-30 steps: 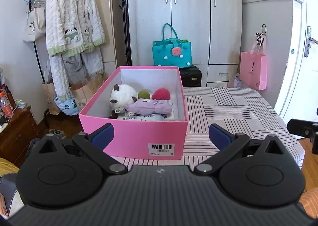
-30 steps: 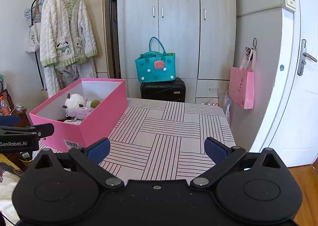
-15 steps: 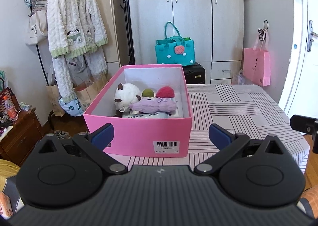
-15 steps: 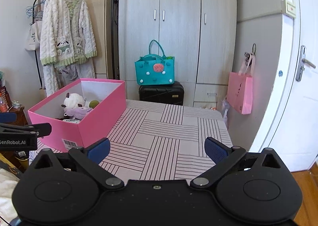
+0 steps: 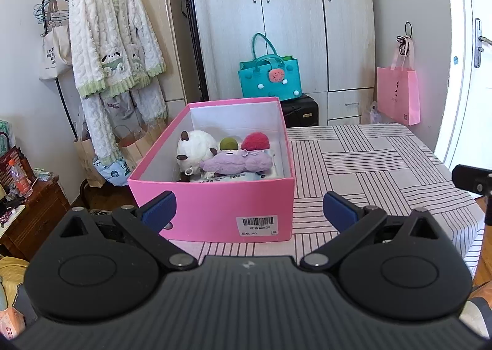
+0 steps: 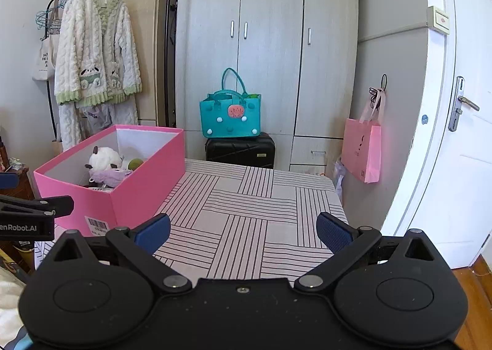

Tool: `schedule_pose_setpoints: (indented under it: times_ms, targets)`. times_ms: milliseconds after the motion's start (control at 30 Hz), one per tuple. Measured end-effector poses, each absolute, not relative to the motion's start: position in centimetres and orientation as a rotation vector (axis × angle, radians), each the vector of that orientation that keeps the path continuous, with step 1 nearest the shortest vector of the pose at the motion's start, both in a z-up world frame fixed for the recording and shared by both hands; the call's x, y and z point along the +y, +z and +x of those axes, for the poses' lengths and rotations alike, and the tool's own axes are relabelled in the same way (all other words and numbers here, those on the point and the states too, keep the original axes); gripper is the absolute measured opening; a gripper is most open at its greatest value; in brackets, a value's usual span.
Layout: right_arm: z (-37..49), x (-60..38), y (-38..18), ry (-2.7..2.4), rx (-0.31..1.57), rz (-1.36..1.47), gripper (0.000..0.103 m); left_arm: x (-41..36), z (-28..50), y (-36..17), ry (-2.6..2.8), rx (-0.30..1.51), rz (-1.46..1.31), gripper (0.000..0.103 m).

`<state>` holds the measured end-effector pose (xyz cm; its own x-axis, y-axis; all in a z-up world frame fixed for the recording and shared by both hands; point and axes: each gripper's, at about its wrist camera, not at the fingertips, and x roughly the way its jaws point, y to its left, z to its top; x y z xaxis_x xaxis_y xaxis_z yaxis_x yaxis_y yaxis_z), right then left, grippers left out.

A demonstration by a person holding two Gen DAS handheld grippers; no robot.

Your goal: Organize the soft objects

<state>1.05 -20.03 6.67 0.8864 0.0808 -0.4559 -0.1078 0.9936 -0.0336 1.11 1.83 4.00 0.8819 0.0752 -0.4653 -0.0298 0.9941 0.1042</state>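
Note:
A pink box (image 5: 215, 214) stands on the striped table (image 5: 369, 171). Inside lie a white plush (image 5: 196, 147), a green ball (image 5: 228, 144), a red pompom (image 5: 255, 142), a purple plush (image 5: 236, 162) and a flat packet (image 5: 227, 178). My left gripper (image 5: 249, 211) is open and empty, just in front of the box's near wall. My right gripper (image 6: 243, 231) is open and empty above the table, to the right of the box (image 6: 135, 184). The white plush (image 6: 104, 157) also shows in the right wrist view.
A teal bag (image 6: 230, 116) sits on a black suitcase (image 6: 240, 150) before the wardrobe. A pink bag (image 6: 363, 150) hangs at right. A clothes rack with a fluffy robe (image 5: 113, 42) stands at left. A wooden cabinet (image 5: 30, 214) is at lower left.
Both grippers have drawn back and risen a little, so the box looks smaller and farther. Both stay open and empty. Nothing in the box has moved.

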Motion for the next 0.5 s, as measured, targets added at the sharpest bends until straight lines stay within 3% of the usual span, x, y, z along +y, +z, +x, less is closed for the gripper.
schedule_pose_setpoints:
  times_ms: [500]
  targets:
    - [1.16,-20.10,6.29,0.094,0.478,-0.059,0.102,1.87,1.03,3.89,0.060,0.506,0.079,0.103]
